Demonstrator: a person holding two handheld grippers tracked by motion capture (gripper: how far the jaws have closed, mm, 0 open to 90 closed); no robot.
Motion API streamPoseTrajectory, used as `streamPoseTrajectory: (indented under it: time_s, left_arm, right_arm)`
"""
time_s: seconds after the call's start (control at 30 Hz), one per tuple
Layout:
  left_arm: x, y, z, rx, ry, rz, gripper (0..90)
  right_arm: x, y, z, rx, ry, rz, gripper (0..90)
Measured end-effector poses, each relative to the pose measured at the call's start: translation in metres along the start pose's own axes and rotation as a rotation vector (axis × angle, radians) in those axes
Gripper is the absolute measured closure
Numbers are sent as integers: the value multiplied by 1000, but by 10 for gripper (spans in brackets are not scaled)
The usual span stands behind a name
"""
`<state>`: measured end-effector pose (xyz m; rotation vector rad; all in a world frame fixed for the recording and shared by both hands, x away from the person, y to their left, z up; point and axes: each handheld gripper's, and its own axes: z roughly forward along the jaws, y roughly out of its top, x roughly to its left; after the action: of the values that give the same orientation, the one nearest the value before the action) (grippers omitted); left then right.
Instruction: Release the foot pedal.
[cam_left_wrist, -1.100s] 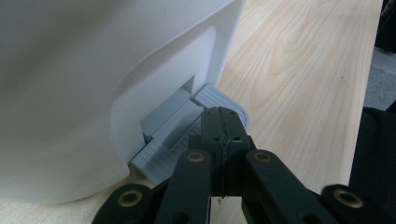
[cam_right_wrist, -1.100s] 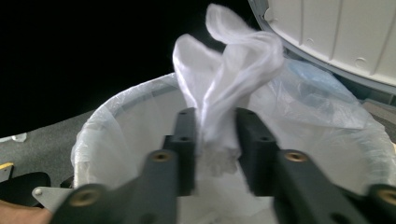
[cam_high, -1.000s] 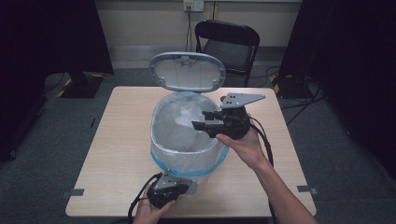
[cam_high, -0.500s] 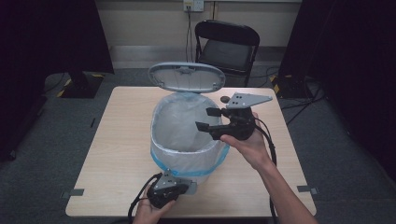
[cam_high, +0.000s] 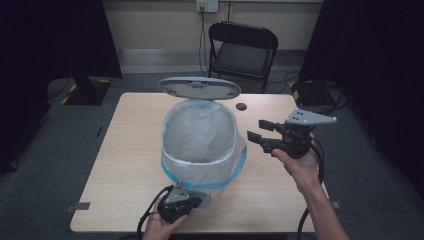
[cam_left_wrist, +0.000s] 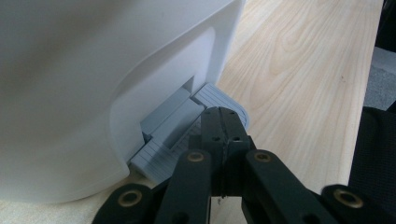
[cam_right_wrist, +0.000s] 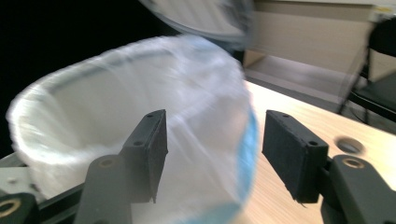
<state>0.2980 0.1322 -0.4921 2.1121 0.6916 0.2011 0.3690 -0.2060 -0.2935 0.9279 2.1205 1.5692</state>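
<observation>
Table (cam_high: 130, 165) edge, pedal (cam_left_wrist: 187, 135) half hidden

Lined bin (cam_high: 200, 145) fills table (cam_high: 130, 165) centre, raised lid (cam_high: 199, 88) blocks behind, bare tabletop either side

light: even, overhead | corners dark | right view blurred (motion)
</observation>
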Motion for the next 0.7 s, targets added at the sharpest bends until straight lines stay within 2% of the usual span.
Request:
streamPoseTrajectory:
  time_s: [0.17, 0.33, 0.43, 0.7]
  left_arm:
    - [0, 0, 0, 2, 2, 0, 900]
    - [0, 0, 0, 3, 4, 1, 900]
    - [0, 0, 0, 2, 3, 2, 900]
    - [0, 0, 0, 2, 3, 1, 900]
  right_arm:
    - [-16, -22, -6, 27, -89, 53, 357]
    - [-30, -44, -8, 52, -178, 80, 302]
    - [-37, -61, -6, 82, -200, 114, 274]
    - [-48, -117, 6, 224, -264, 135, 225]
